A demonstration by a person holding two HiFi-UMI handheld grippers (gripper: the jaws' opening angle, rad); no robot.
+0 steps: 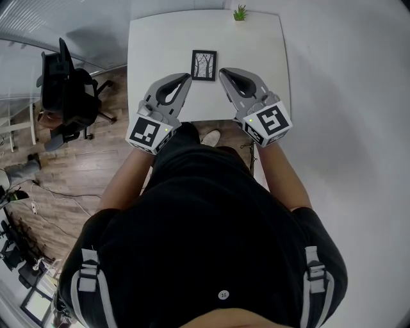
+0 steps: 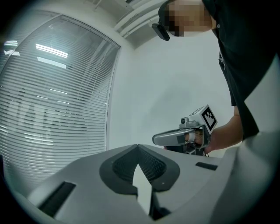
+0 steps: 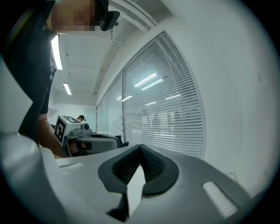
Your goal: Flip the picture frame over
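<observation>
A small black picture frame (image 1: 204, 65) lies face up on the white table (image 1: 160, 45), showing a bare-tree print. My left gripper (image 1: 188, 77) hangs just left of the frame's near corner, jaws shut and empty. My right gripper (image 1: 221, 72) mirrors it, just right of the frame, also shut with nothing held. Both tips point toward the frame from the near side. In the left gripper view the shut jaw tips (image 2: 138, 147) meet, and the right gripper (image 2: 154, 139) shows beyond them. The right gripper view shows its own shut tips (image 3: 140, 146) and the left gripper (image 3: 118, 141) beyond them.
A small green potted plant (image 1: 239, 13) stands at the table's far edge. A black office chair (image 1: 67, 90) sits left of the table on the wood floor, with cables (image 1: 38, 211) farther left. White blinds (image 3: 166, 113) cover the window.
</observation>
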